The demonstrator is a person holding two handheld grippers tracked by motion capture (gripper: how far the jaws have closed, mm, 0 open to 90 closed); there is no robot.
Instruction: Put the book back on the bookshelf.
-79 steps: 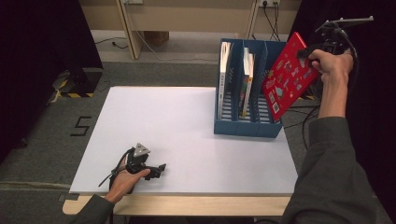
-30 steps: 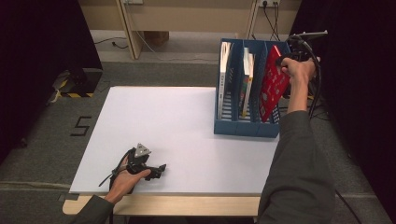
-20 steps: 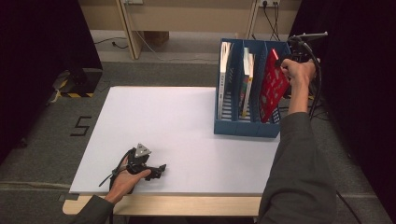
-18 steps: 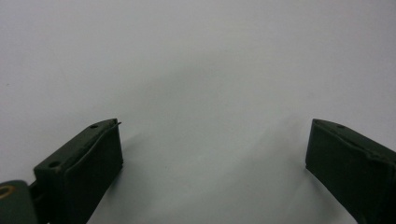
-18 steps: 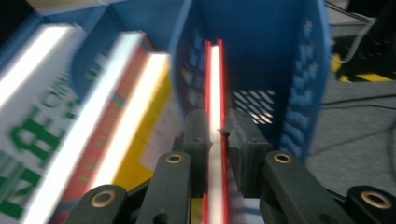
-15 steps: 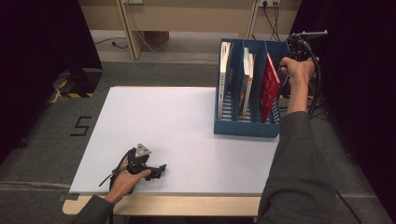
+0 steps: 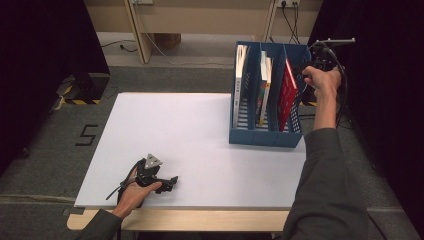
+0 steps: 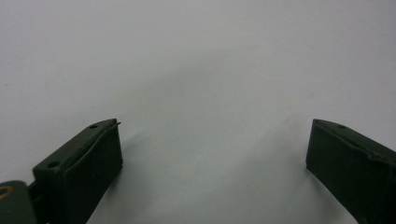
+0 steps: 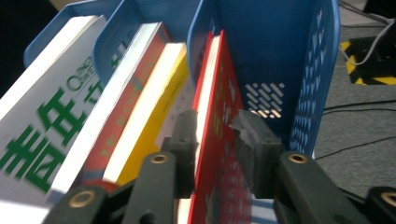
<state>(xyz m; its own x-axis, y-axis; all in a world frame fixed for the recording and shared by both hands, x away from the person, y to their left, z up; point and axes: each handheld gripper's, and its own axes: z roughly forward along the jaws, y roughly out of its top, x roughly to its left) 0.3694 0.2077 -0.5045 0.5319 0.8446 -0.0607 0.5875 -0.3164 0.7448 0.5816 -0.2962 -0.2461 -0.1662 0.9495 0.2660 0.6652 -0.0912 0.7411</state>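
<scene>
A blue rack [image 7: 265, 137] with three slots stands on the right side of a white table [image 7: 180, 135]. A red book [image 7: 286, 95] stands upright in the rack's rightmost slot, leaning toward the divider on its left. In the right gripper view the red book [image 9: 215, 121] is seen edge-on, its white page block facing the camera, inside the blue-walled slot of the rack [image 9: 317, 79].

The right gripper [image 7: 307, 75] is held above the rack's far right corner by the right hand [image 7: 320, 80]. In its own view the right gripper [image 9: 219, 135] straddles the book's upper edge. Its jaws have just been opening: the left pad lies against or just beside the page edge, while a visible gap separates the right pad from the red cover, so the book is between the jaws but no longer clamped.

The middle slot holds two books [image 9: 144, 93], with red-and-white and yellow covers. The left slot holds a white book [image 9: 51, 116] with green lettering.

The left gripper [image 7: 170, 181] rests on the table near its front edge, in the left hand [image 7: 134, 192]. In its own view the left gripper [image 8: 215, 154] has its jaws wide apart over bare table, with nothing between them.
</scene>
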